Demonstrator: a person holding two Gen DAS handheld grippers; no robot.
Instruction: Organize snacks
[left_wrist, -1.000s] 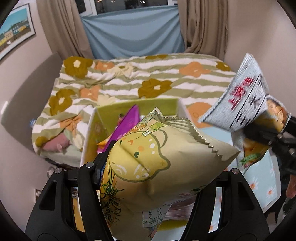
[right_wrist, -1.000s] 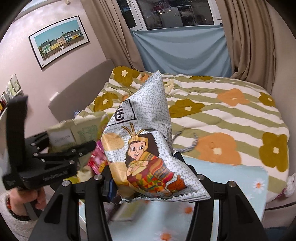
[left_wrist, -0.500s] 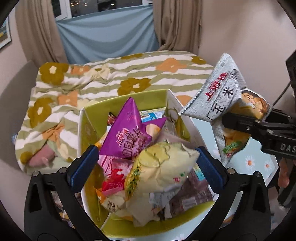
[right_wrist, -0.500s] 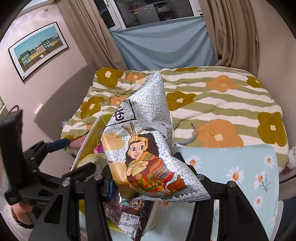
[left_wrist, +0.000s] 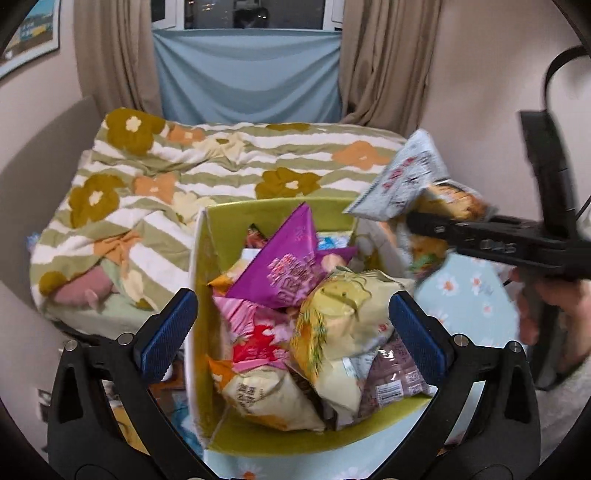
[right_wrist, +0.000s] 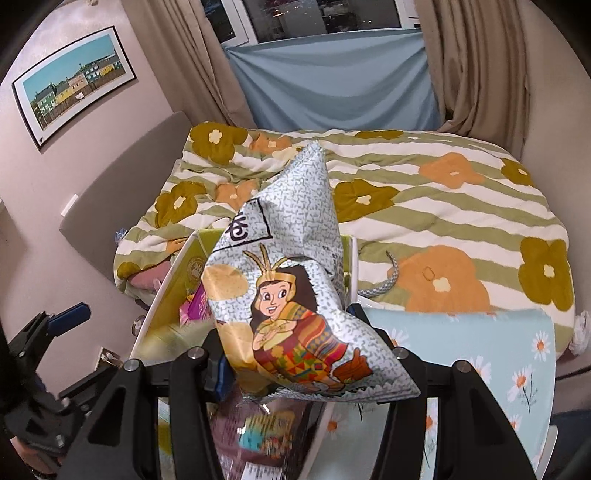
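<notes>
Right wrist view: the right gripper (right_wrist: 295, 373) pinches a grey snack bag (right_wrist: 295, 280) by its lower seam, above the green box (left_wrist: 207, 258) — light, crinkly, slippery. The left gripper (left_wrist: 291, 332) gapes wide, empty.

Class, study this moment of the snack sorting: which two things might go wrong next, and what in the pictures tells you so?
1. The green box is already heaped; the grey-white snack bag held in the right gripper may slide off the pile.
2. The pale yellow bag lies loose on top between the open left gripper's fingers, which may snag it.
</notes>
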